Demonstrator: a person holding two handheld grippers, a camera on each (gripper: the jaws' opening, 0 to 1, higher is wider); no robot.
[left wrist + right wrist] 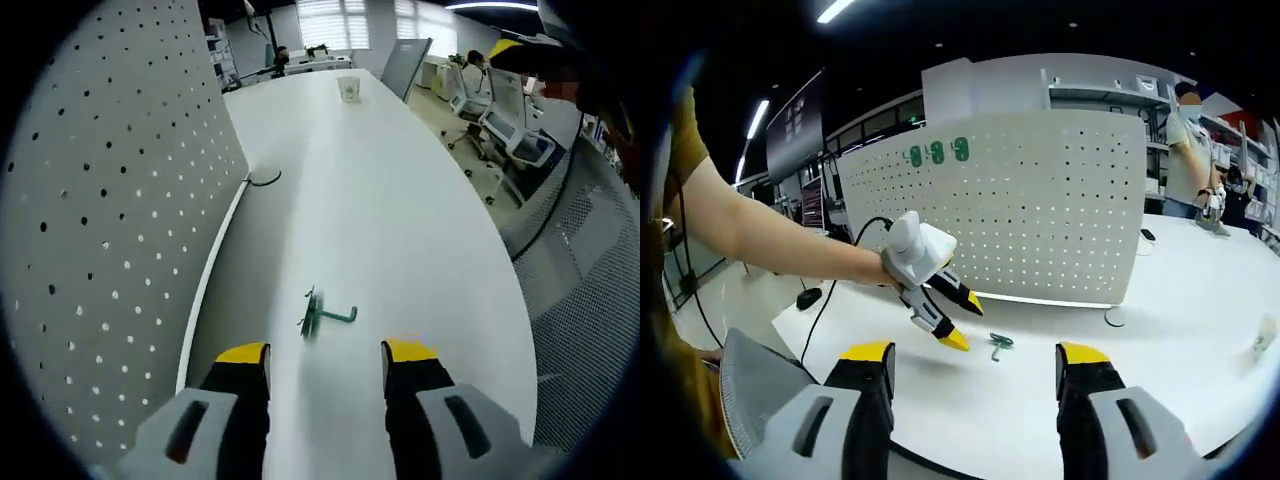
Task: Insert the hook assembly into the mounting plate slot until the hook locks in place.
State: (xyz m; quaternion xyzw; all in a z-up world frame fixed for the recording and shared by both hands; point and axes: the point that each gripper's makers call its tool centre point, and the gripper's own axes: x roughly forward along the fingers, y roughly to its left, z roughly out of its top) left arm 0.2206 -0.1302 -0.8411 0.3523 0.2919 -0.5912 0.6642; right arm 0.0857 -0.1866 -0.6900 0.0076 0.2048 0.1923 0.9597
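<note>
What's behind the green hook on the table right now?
Behind the green hook stands the white pegboard, upright on the white table, with three green hooks hung near its top. Anything beyond the board's lower part is covered.

Left gripper view: my camera rides low over the desk (400, 220), looking along its length, the pegboard (110, 230) close on its left.
Right gripper view: I look across the desk (1160, 330) from its edge, facing the pegboard (1040, 200) front-on, farther off.
Shared: the green hook (322, 317) (999, 344), pegboard and desk; the left tool (962, 322) is seen from the right camera.
</note>
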